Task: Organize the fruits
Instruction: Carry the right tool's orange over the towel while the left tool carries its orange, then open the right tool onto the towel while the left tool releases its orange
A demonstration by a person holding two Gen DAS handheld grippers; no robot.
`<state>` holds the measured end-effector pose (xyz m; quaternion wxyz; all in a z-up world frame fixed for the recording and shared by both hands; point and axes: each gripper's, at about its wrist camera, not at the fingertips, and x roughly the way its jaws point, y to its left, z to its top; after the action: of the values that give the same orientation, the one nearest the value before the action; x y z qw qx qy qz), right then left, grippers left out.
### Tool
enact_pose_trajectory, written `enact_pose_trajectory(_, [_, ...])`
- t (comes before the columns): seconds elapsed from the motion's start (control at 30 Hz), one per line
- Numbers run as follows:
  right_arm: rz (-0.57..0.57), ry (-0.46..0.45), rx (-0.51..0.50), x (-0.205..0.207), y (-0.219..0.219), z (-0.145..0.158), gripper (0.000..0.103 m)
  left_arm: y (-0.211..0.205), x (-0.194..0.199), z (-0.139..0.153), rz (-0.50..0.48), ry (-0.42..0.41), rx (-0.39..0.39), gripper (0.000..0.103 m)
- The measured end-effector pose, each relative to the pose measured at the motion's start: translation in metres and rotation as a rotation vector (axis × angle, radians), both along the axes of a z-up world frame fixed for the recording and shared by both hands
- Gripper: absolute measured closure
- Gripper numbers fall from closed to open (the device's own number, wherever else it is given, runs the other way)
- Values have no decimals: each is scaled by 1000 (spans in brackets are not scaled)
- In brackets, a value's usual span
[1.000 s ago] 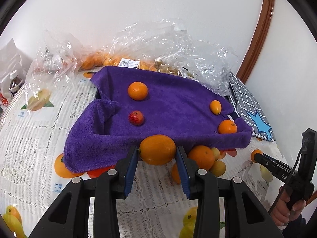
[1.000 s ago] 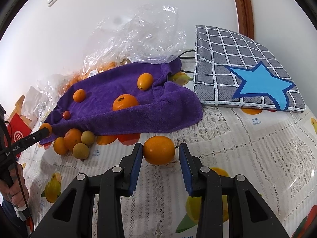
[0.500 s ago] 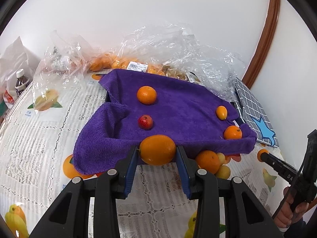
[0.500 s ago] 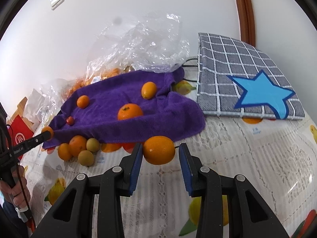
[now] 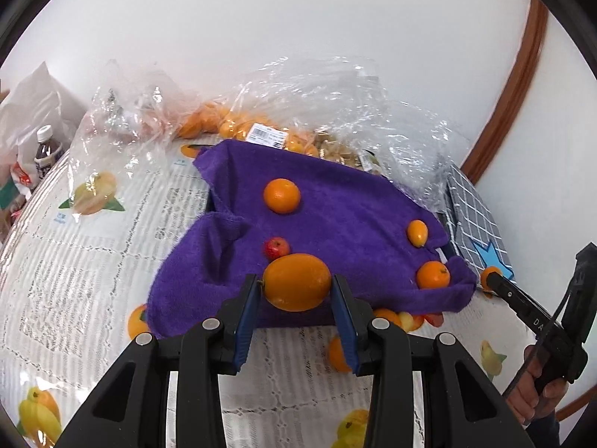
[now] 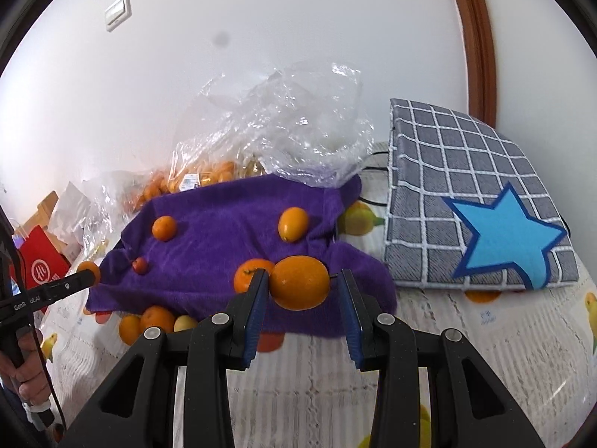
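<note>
Only the right view shows the bottom-left loose fruit (image 6: 156, 321); both claws (image 5: 296, 298) (image 6: 300, 300) grip oranges (image 5: 296, 282) (image 6: 299, 286).

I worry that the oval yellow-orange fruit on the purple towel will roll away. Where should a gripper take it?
Pinch the oval fruit across its narrow middle, descending from above. It lies on its side on the purple towel with no other fruit touching it, so its short width probably suits the fingers best.

Towel (image 5: 335, 224) middle is open between the round orange (image 5: 281, 195), red fruit (image 5: 277, 248), oval fruit (image 6: 293, 224) and stemmed orange (image 5: 433, 274). Plastic bags (image 6: 283, 130) block the far edge, checked cushion (image 6: 477, 201) the right. Loose fruit (image 6: 156, 319) crowds the near-left hem.
</note>
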<state>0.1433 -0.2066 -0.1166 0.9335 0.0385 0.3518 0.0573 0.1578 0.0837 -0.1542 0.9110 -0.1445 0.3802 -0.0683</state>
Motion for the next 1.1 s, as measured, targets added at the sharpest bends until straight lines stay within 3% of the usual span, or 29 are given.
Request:
enact_pose_trajectory(0.43, [54, 67, -51, 49, 15, -9, 65, 8, 52, 9, 13, 41, -14, 66])
enact_pose_trajectory(0.83, [83, 153, -80, 89, 23, -28, 65, -2, 106, -15, 1, 126, 49, 66])
enact_pose_trajectory(1.1, [121, 192, -111, 97, 30, -39, 65, -6, 119, -25, -14, 167, 76, 66])
